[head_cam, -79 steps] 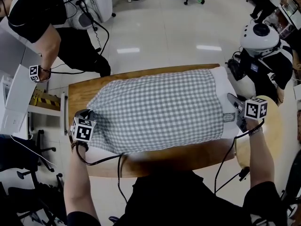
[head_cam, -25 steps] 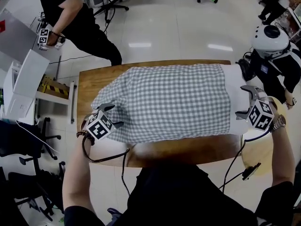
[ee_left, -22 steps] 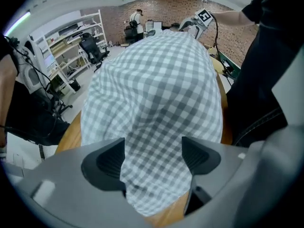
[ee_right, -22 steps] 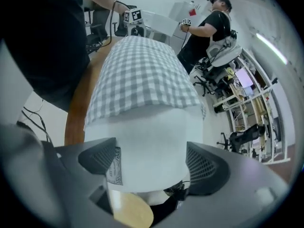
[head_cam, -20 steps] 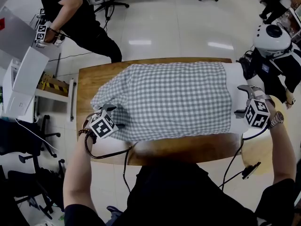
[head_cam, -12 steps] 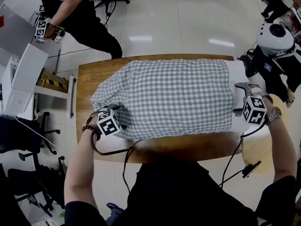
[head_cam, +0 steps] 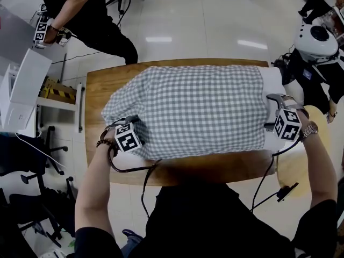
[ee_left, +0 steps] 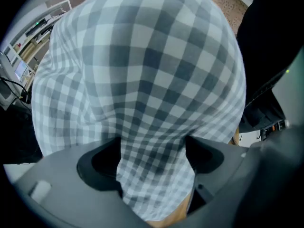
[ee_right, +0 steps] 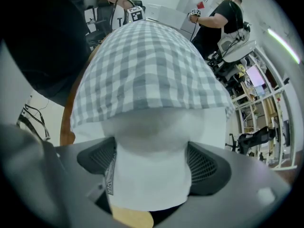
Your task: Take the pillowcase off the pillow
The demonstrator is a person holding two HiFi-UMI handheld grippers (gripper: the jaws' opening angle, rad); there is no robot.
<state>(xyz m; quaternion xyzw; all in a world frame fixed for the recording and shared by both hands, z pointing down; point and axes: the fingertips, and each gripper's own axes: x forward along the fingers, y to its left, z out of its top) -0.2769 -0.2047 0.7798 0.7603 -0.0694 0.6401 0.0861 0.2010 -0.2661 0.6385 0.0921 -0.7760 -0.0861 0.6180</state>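
Pale glossy floor surrounds a wooden surface in the middle of the head view, and a person in black stands at the upper left. On the surface a pillow lies lengthwise from left to right, nearly all of it inside a grey-and-white checked pillowcase. Only its white end sticks out of the open mouth at the right. The left gripper points straight down onto the pillowcase's lower left corner, close to the near edge of the surface. Its fingers have just been opening and stand spread wide, with a bulge of checked cloth filling the gap between them. The right gripper tilts steeply down over the bare white end at the right of the frame. Its fingers are spread too, astride the white cloth, which fills the space between them and touches both sides. The pillowcase's hem lies just beyond.
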